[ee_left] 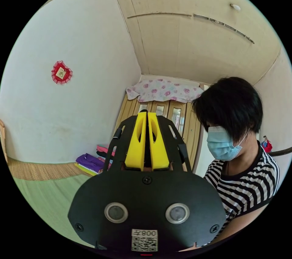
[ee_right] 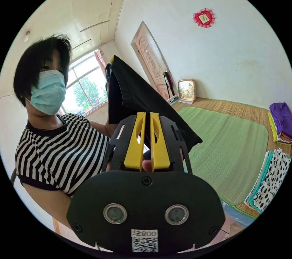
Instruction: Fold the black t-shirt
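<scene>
Holding the black t-shirt (ee_right: 143,94) up in the air, the right gripper (ee_right: 146,116) has its 2 yellow jaws nearly together with cloth between them; the left gripper (ee_left: 147,116) looks pressed closed on dark cloth. In my judgement, keep both grips level and lower it flat onto the green mat (ee_right: 231,146)

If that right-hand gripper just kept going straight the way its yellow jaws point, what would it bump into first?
Probably the black t-shirt. In the right gripper view it hangs in the air just beyond the right gripper, its fabric running down behind the nearly closed jaws. Whether they already pinch it, I cannot tell.
</scene>
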`<state>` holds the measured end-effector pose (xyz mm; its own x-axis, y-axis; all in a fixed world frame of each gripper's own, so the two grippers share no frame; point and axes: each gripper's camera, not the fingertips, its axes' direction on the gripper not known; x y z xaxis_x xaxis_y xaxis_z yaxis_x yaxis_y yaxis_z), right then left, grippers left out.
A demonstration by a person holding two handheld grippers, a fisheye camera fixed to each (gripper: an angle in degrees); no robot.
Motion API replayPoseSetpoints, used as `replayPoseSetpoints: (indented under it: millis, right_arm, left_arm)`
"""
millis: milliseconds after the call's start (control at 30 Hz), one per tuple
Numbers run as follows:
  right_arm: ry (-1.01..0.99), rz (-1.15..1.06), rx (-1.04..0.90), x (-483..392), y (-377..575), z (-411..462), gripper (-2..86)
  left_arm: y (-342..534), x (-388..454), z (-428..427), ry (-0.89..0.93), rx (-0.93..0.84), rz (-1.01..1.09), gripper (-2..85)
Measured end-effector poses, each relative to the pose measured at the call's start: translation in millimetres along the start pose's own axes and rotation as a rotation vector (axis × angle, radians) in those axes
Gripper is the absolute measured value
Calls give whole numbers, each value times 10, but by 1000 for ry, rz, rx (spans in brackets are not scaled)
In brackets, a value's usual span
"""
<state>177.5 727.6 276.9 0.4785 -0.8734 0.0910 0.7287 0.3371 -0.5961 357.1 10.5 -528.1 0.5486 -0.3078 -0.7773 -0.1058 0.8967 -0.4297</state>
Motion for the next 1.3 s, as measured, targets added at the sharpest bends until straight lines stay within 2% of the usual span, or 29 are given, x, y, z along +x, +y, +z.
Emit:
replayPoseSetpoints:
  millis: [267,400,633,800,1133,1233,1300]
  right_arm:
    - [-85,26,-84,88,132,239,89]
    - [-139,32,-76,116,183,332,87]
    - [-162,37,-35,186,234,496,33]
    - [-162,20,-90,140,276,754,71]
    - [125,-191,-317,-586,418,1774,112]
    - [268,-232,-310,-665,430,1982,86]
    - [260,-224,-302,-643,421,2060,47]
  left_arm:
    - [-112,143,217,24,-17,-9,4]
    - [-150,166,286,18,-25,-14,4]
    - [-238,161,377,16,-39,-19,5]
    - [-310,104,380,-33,-42,-16,5]
    - [-436,-210,443,-68,-34,-27,5]
    - [-471,-326,474,-77,-44,-24,5]
    - [-496,-404,482,-85,-55,-23,5]
